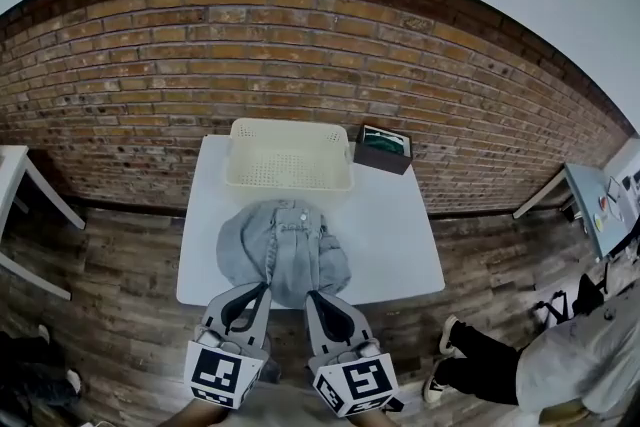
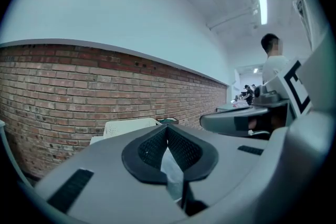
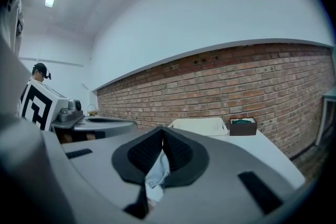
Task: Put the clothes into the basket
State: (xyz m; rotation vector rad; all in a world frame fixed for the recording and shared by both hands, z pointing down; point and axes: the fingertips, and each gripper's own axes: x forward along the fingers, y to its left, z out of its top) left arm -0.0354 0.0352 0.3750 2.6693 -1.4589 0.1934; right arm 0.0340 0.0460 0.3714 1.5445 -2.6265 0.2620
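Far-L table (image 1: 12, 177): white; only a corner + legs are seen, on wood floor (image 1: 110, 255), well apart from the main table.
Main table (image 1: 405, 250): white, squarish top, set against brick wall (image 1: 300, 45).
L gripper (image 1: 264, 288): jaws are clenched on the garment's near edge. Pale cloth is seen pinched btwn the black pads (image 2: 152, 149) in the L gripper view. It is held at the table's near edge, pointed twd the basket.
Garment (image 1: 283, 250): pale grey-blue, shirt-like, collar at the far end. It is laid in a rumpled heap on mid table, outside the basket. Its far end is near the basket's front wall; whether they touch can't be told.
Basket (image 1: 288, 155): cream, perforated, rectangular, placed at the table's far edge by the wall.
R gripper (image 1: 312, 296): jaws are also clamped on the garment's near edge, just beside the L gripper. A fold of light-blue cloth is seen squeezed btwn its pads (image 3: 144, 152) in the R gripper view.
Box (image 1: 383, 148): small, dark, sth green inside, set just R of the basket at the far edge.
Person (image 1: 560, 355): seen low at R, light top, dark trousers, well apart from the main table.
Far-R table (image 1: 598, 205): partly seen at frame edge; small items are seen on it but are too small to name.
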